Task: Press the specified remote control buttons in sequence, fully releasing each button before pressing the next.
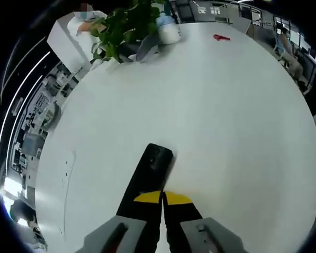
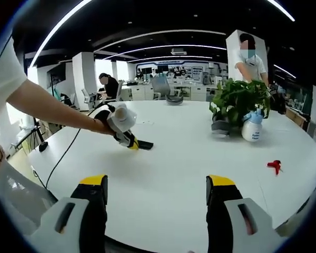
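Slim black remote point(image 1: 154, 169) lies flat on smooth white round worktop point(image 1: 226, 132). Left gripper point(image 1: 163, 199), yellow-tipped fingers pressed together, tips touching remote's near end. Right gripper point(image 2: 157, 196) held above near worktop edge, fingers wide apart, empty. Far side: leafy potted plant point(image 2: 237, 103), white spray bottle point(image 2: 252, 129), small red object point(image 2: 274, 165).

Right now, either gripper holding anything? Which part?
The left gripper has its jaws shut at the near end of the black remote on the table; a real grip cannot be told. The right gripper is open, empty.
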